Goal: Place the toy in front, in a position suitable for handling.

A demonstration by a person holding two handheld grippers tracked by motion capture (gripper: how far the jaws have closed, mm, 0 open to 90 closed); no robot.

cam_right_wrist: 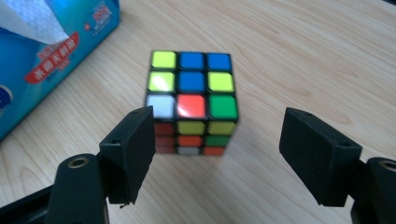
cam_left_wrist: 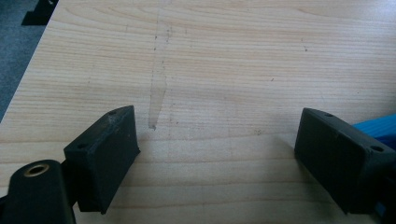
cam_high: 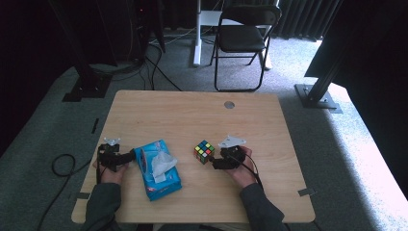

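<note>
Rubik's cube point(cam_right_wrist: 191, 105) on wooden table point(cam_high: 192, 110), just ahead of right gripper point(cam_right_wrist: 217, 149).

Jaws spread wide, gripping nothing, cube beyond their tips. Left gripper point(cam_left_wrist: 217, 156) likewise released over bare wood, beside blue tissue box point(cam_high: 158, 169). Cube right of tissue box.

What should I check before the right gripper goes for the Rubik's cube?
1. Right gripper jaws open: ok, stand apart with nothing between them.
2. Jaw gap wider than Rubik's cube: ok.
3. Cube between the jaws: not ok, it sits just beyond the tips.
4. Cube resting flat on the table: ok.
5. Space between cube and tissue box: ok, they stand apart.
6. Left gripper out of the way: ok, open over bare wood beside the tissue box.
</note>
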